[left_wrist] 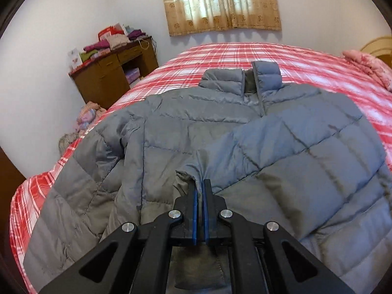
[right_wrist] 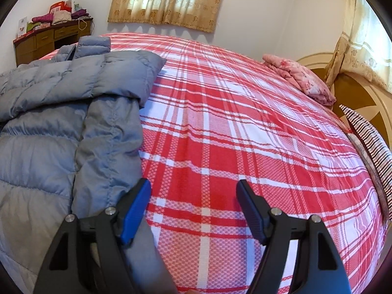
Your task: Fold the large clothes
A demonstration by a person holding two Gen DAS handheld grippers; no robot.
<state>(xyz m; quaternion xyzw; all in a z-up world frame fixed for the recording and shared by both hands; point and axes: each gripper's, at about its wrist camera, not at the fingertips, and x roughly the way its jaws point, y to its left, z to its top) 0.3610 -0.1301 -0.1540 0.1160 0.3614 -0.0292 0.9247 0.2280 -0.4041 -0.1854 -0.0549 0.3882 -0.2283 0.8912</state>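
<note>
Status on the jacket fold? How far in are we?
Early. Done: the grey jacket lies spread on the plaid bed, collar away from the camera, and one sleeve is already across the front. In hand: the left hand-held gripper is shut on that sleeve's cuff. The right hand-held gripper is open over bare sheet beside the jacket's edge, holding nothing. Left: the other sleeve, then folding the body.

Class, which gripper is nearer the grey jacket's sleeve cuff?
Left. The left gripper is clamped on the sleeve cuff; the right gripper hangs open beside the jacket.
</note>
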